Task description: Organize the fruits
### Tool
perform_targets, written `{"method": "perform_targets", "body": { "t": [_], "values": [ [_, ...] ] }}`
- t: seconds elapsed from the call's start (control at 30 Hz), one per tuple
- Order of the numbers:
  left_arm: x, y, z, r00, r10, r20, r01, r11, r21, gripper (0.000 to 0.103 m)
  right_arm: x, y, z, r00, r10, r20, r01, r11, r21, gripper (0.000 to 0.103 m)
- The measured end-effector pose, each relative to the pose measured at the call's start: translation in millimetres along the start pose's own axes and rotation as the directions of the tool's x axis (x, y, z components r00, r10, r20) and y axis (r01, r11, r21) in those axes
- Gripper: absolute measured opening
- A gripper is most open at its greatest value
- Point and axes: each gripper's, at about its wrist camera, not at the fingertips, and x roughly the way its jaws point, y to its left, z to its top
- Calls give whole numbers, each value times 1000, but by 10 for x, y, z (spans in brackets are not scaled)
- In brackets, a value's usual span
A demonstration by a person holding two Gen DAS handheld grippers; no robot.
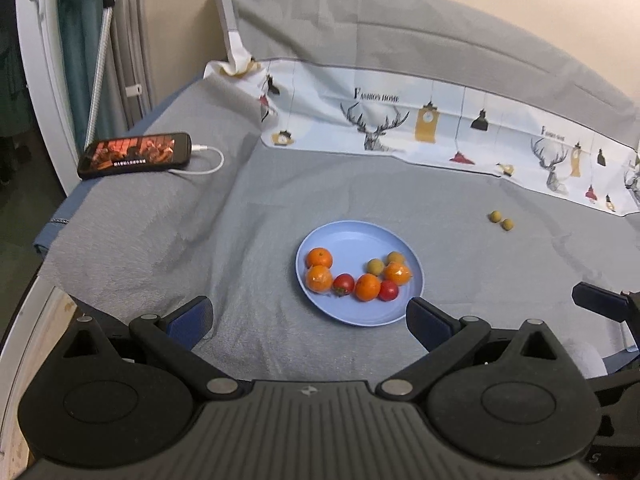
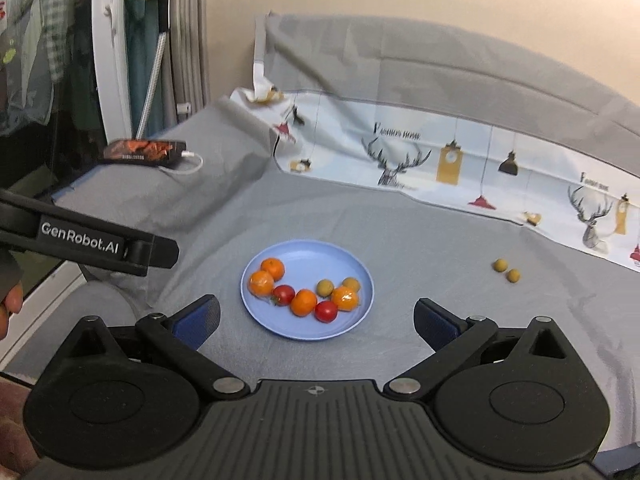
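Left wrist view: both grippers hang above a grey-covered bed with their fingers spread and nothing between them.

The left gripper (image 1: 308, 320) and the right gripper (image 2: 316, 320) each look down on a blue plate (image 1: 352, 236) lying on the grey sheet (image 1: 160, 232). On the plate sit four oranges (image 1: 319, 258), two of them wrapped in clear film, two red tomatoes (image 1: 343, 284) and two small yellow-green fruits (image 1: 375, 267). Two more small fruits (image 1: 501, 220) lie side by side on the sheet, well apart from the plate, near a printed deer cloth (image 1: 400, 120). A phone (image 1: 134, 155) with a white cable rests at the bed's far left corner.
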Motion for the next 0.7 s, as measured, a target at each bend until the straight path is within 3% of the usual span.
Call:
{"method": "perform_targets", "body": {
  "t": [0.3,0.7],
  "values": [
    [-355,-97,-136,998,5,60,-6,1000,8,103,-383,58,-105,997,-6,76,8,1000,-25,102],
    [-568,-124,-190,994,6,105,-7,1000,15,103,-567,96,-141,993,-15,115,19,999,-31,102]
  ]
}}
